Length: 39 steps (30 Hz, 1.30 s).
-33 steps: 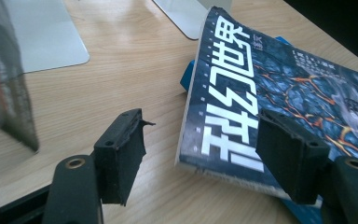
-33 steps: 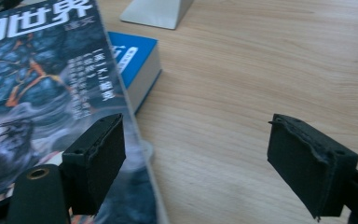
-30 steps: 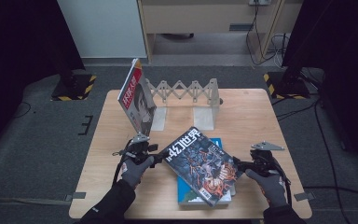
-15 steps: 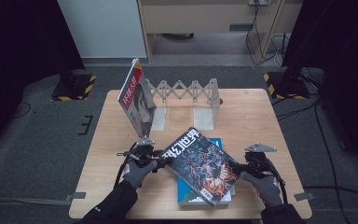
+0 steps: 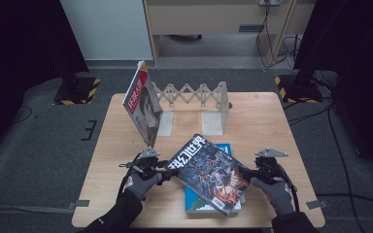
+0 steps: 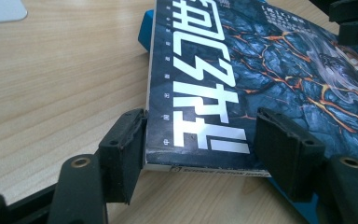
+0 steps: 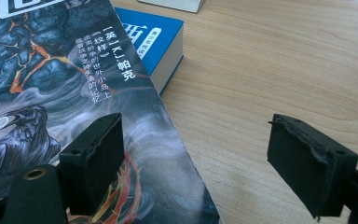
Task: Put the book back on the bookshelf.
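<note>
While I hold my two grippers low at the near edge of the table, the dark magazine lies between them, askew on top of a blue book; my left gripper has its jaws apart around the near left corner of the magazine, one pad at the spine edge and the other over the cover, and they have just closed a little, but I cannot tell if they press yet; my right gripper stands open at the right edge of the magazine, one pad over the cover, the other out over bare wood, and it grips nothing; I think this is the step of getting hold of the magazine, so that it can be lifted off the blue book; next I would need both grippers to pinch the edges, then lift evenly so it does not sag or slip; farther back, a red magazine stands leaning at the left end of the folding rack, whose other slots look free.
</note>
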Motion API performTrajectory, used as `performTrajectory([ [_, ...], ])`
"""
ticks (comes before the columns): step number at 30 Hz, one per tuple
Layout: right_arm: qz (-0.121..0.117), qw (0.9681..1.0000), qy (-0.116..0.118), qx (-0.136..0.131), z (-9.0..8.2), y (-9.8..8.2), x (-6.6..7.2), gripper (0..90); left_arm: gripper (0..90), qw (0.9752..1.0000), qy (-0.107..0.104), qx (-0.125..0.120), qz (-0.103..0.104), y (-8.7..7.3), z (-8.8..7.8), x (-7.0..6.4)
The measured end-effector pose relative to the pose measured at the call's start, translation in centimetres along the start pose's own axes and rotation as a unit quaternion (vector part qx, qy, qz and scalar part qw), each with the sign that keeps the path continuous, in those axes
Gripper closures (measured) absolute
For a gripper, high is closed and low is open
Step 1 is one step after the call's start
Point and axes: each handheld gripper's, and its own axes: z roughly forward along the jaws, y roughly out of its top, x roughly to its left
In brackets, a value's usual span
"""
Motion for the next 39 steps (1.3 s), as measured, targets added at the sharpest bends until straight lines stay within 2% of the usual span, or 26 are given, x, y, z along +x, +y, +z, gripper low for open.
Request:
performTrajectory([
  [2, 0.001, 1.0000, 0.000, -0.002, -0.1, 0.0, 0.0, 19.4, 33.6, 1.0000, -0.004, -0.002, 0.007, 0.1, 0.2, 0.1],
  [4, -0.001, 1.0000, -0.001, -0.004, -0.4, 0.0, 0.1, 19.5, 34.6, 1.0000, -0.008, -0.004, 0.000, 0.3, 0.4, 0.3],
  [9, 0.014, 0.9997, 0.006, -0.019, -1.5, -0.2, 0.4, 19.3, 39.8, 0.9998, -0.014, -0.006, -0.010, 1.0, 1.2, 0.8],
  [12, 0.011, 0.9998, 0.008, -0.011, -1.6, -0.6, 0.6, 19.3, 40.0, 0.9997, -0.016, -0.004, -0.015, 1.0, 1.3, 0.9],
  [16, 0.007, 0.9999, 0.008, 0.000, -1.2, -0.6, 0.9, 19.3, 40.3, 0.9998, -0.008, -0.008, -0.018, 0.9, 1.2, 0.6],
  [22, 0.006, 1.0000, 0.007, 0.004, -0.5, -0.5, 0.8, 18.5, 44.3, 0.9995, -0.017, 0.014, -0.024, -0.1, -0.4, -0.2],
  [27, 0.008, 1.0000, 0.005, -0.001, -0.2, -0.3, 0.6, 18.4, 44.5, 0.9994, -0.016, 0.017, -0.025, -0.8, -0.9, -0.8],
  [29, 0.008, 1.0000, 0.005, -0.002, -0.2, -0.3, 0.7, 18.6, 43.3, 0.9992, -0.019, 0.019, -0.028, -0.8, -0.8, -0.8],
  [32, 0.006, 1.0000, 0.003, -0.003, -0.2, -0.3, 0.7, 18.8, 35.4, 0.9989, -0.026, 0.021, -0.034, -0.9, -0.3, -1.0],
  [35, 0.006, 1.0000, 0.005, -0.003, -0.2, -0.3, 0.7, 18.8, 30.6, 0.9989, -0.025, 0.022, -0.032, -0.9, -0.1, -1.1],
  [39, 0.004, 1.0000, 0.005, -0.003, -0.2, -0.3, 0.7, 18.9, 24.6, 0.9986, -0.038, 0.026, -0.024, -1.0, 0.2, -1.1],
])
